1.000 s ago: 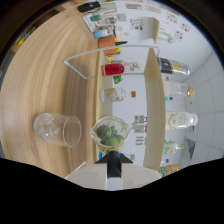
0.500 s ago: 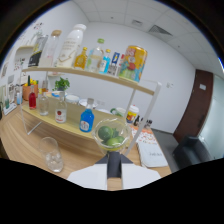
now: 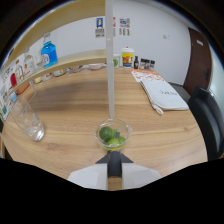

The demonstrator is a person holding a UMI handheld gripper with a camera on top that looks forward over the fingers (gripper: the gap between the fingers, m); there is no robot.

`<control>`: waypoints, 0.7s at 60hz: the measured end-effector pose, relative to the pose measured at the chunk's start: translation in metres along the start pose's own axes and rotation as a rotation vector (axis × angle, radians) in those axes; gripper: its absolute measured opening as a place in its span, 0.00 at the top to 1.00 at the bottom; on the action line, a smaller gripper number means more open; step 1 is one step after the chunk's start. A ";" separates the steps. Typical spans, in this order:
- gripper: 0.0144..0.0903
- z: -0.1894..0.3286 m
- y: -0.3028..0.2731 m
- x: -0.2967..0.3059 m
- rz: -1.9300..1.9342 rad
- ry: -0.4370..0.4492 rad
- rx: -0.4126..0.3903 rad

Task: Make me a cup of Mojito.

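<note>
We see a small clear bowl of limes [image 3: 113, 135] just ahead of the tool [image 3: 114, 161], over the wooden table [image 3: 165, 135]. We cannot tell whether the tool grips the bowl or how wide it stands. An empty glass [image 3: 27, 119] stands well to the left. A white towel [image 3: 164, 95] lies beyond. A blue bottle [image 3: 48, 52] stands on the shelf [image 3: 75, 60].

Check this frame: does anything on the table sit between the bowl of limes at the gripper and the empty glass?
Nothing visible does. The bowl of limes sits just ahead of the gripper; bare wooden table separates it from the empty glass.
</note>
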State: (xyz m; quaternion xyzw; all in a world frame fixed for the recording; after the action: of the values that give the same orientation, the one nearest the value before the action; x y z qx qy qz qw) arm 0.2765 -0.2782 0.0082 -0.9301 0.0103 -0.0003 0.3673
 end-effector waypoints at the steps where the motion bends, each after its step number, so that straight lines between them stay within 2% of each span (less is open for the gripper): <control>1: 0.98 0.002 0.002 0.000 -0.001 0.000 -0.003; 7: 0.97 0.007 0.004 0.000 -0.009 -0.003 0.014; 15: 0.95 0.010 0.007 0.000 -0.005 0.000 -0.002; 18: 0.77 0.009 0.006 0.005 -0.011 0.021 0.008; 22: 0.59 0.006 0.004 0.009 -0.023 0.040 0.016; 23: 0.44 0.004 0.002 0.010 -0.023 0.044 0.022; 24: 0.36 0.003 0.000 0.011 -0.022 0.052 0.029; 25: 0.17 0.000 -0.002 0.013 -0.022 0.060 0.039; 26: 0.17 -0.002 -0.005 0.014 -0.023 0.063 0.050; 27: 0.07 -0.005 -0.008 0.014 -0.023 0.065 0.063; 28: 0.05 -0.008 -0.011 0.014 -0.023 0.069 0.075; 34: 0.06 -0.034 -0.035 0.013 -0.036 0.119 0.142; 42: 0.07 -0.082 -0.076 -0.016 -0.087 0.133 0.262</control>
State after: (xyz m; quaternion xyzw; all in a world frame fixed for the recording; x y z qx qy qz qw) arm 0.2614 -0.2781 0.1197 -0.8716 -0.0057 -0.0791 0.4838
